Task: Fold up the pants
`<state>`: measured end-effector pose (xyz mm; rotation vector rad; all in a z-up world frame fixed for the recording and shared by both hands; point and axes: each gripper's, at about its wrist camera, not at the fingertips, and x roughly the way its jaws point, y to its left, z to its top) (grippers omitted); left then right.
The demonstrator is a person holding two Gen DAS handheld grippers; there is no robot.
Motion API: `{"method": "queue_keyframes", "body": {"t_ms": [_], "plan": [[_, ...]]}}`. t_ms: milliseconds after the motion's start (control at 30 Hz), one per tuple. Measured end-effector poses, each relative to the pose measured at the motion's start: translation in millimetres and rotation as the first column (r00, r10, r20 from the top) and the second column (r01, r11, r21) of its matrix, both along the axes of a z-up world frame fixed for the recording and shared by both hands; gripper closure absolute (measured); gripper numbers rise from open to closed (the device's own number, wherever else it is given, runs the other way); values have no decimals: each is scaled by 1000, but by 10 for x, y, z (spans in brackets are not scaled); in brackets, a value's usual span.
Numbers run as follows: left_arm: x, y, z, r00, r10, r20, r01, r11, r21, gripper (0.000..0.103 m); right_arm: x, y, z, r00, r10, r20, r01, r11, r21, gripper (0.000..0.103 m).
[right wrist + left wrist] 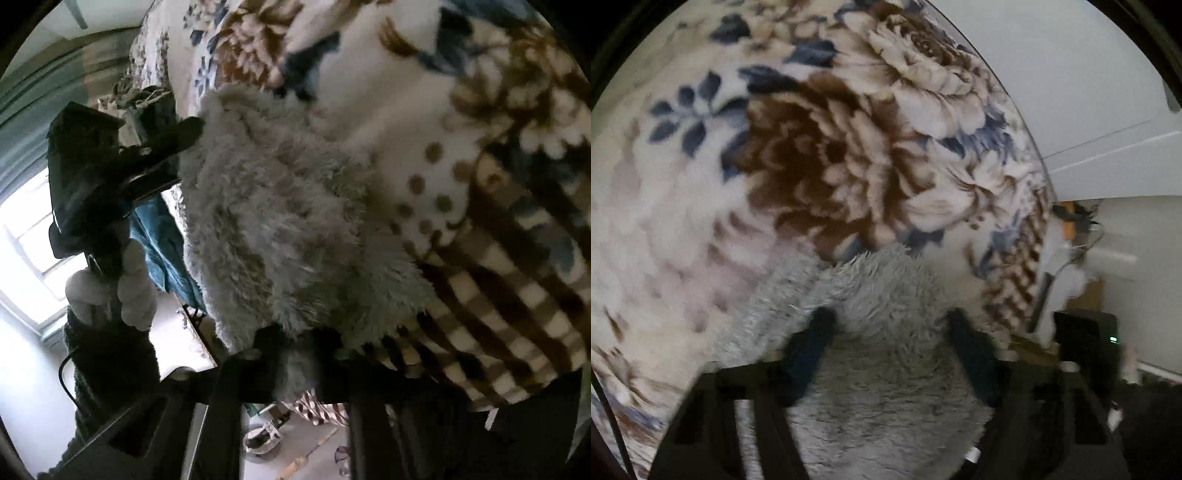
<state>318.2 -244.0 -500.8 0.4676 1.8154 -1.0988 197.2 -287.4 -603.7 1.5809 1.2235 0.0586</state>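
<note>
- Your right gripper [295, 354] is pressed together, pinching the near edge of the fluffy grey pants [280, 229]; the pile bulges out on both sides of the fingers, so the bite looks shallow.
- Your left gripper [888, 325] stands partly spread with the same pants [886, 387] filling the gap. The fingers [812, 343] sink into the fleece, but you cannot tell whether they actually press it or only rest around it.
- The pants lie bunched on the floral blanket [820, 147], stretched between your two grippers, with their far end just short of the big brown flower printed on that blanket.
- From the right wrist view, your gloved left hand [110, 291] and its gripper meet the far end of the pants, at the blanket's edge.
- Risk: the long pile is slippery and thick. If the left gripper lifts before it closes properly, that end will likely slide out and the fold will sag.
- Risk: both views are smeared. A fast sweep could drag the blanket along with the pants and spoil the fold line.
- Beyond the blanket's edge there are only a pale wall [1089, 92] and some clutter on the floor [295, 443].
</note>
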Motion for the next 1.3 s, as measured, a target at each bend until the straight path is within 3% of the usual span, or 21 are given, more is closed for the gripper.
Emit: {"method": "queue_keyframes", "body": {"t_ms": [100,233,300,333,367,400,433,467,600,667,700,733,800,900,933,1067,1100,1133,1200,1267,1300], "plan": [[104,21,-38,999,46,25,-47,999,15,74,-205,-41,42,999,-30,-20,28,997,-66,95],[246,41,-70,994,109,33,-110,994,22,74,-383,-55,-134,995,-35,-97,30,998,-50,96],[313,2,-90,993,121,-7,-121,992,17,73,-342,-37,-132,997,7,-83,-8,1000,-13,94],[314,-3,-40,992,128,-10,-128,992,0,69,-324,-50,-94,998,9,-69,-9,1000,-5,86],[325,-4,-9,991,134,-27,-134,991,-7,54,-328,-85,-31,999,-2,-52,1,1000,-6,77],[350,-1,8,988,143,-53,-144,990,-9,39,-349,-144,26,999,-30,-37,29,1000,-12,47],[355,-8,-2,984,160,-76,-162,987,-20,35,-378,-209,54,997,-70,-21,70,997,-10,23],[347,-27,-39,982,166,-91,-169,985,-20,34,-418,-260,65,992,-128,-3,128,992,-5,22],[243,-120,-256,980,133,-149,-129,991,32,34,-385,-304,-73,983,-185,2,185,982,26,23],[201,-138,-266,981,108,-160,-106,994,21,35,-266,-267,-178,985,-172,15,170,983,72,41],[180,-146,-249,985,87,-152,-86,996,16,37,-202,-266,-205,985,-171,12,170,982,78,64],[157,-154,-216,988,68,-136,-68,998,2,38,-179,-236,-209,987,-159,13,158,985,68,70],[105,-162,-164,997,25,-78,-25,1000,-1,71,-135,-189,-177,987,-158,20,158,987,6,81],[40,-155,-79,995,-61,82,59,998,32,83,-249,-349,-107,981,-192,-5,191,978,-87,85],[34,-156,-92,987,-92,131,85,995,58,83,-297,-396,-149,978,-209,-18,206,974,-94,85],[140,-145,-122,994,-45,96,40,998,57,83,-265,-370,-252,983,-180,-31,180,984,-15,84],[154,-139,-101,996,-34,86,30,998,48,81,-253,-353,-237,985,-174,-16,174,984,24,77],[172,-131,-60,995,-19,100,14,999,46,79,-250,-356,-238,985,-173,-17,173,985,25,60],[193,-98,21,994,-2,111,-1,999,33,63,-284,-354,-133,984,-177,-15,177,984,-5,33],[243,1,140,992,68,109,-67,998,-10,49,-308,-303,-75,985,-174,-6,174,985,-7,32],[267,68,190,988,106,115,-102,994,-39,47,-344,-296,-84,989,-149,-17,149,989,-10,32]]}}
